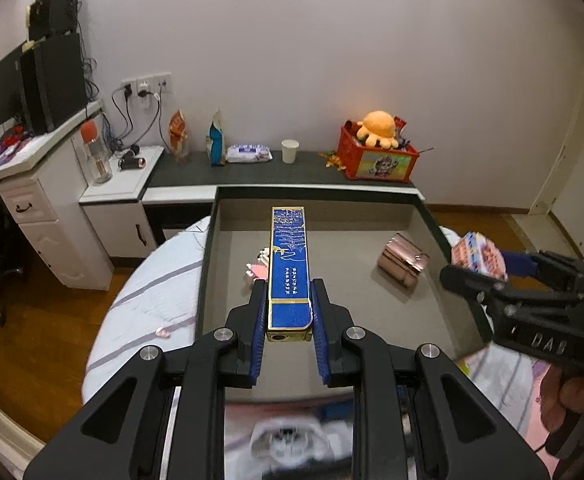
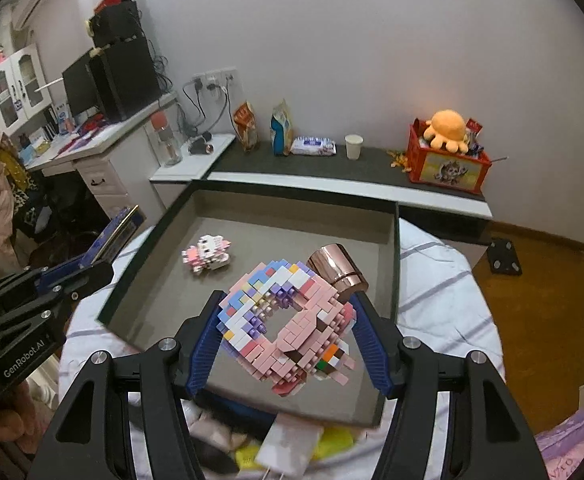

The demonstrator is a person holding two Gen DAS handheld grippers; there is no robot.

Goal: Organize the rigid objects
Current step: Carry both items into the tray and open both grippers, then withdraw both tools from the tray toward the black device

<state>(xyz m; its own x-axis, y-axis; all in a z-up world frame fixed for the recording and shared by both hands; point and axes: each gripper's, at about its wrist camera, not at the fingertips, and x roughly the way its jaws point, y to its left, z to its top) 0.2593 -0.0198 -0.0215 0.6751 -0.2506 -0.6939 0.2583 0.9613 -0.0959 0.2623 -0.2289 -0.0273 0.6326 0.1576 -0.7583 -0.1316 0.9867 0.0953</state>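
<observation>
Your left gripper point(image 1: 289, 312) is clenched on the near end of the long blue box point(image 1: 289, 268), which hangs lengthwise above the grey tray point(image 1: 332, 196). Your right gripper point(image 2: 287, 332) grips the pastel brick model point(image 2: 287, 320) by its sides, above the tray's near half. Beyond it, on the tray floor: a small pink brick figure point(image 2: 207, 258) and a rose-gold case point(image 2: 338, 270). The tray rests on the bed point(image 2: 440, 280).
</observation>
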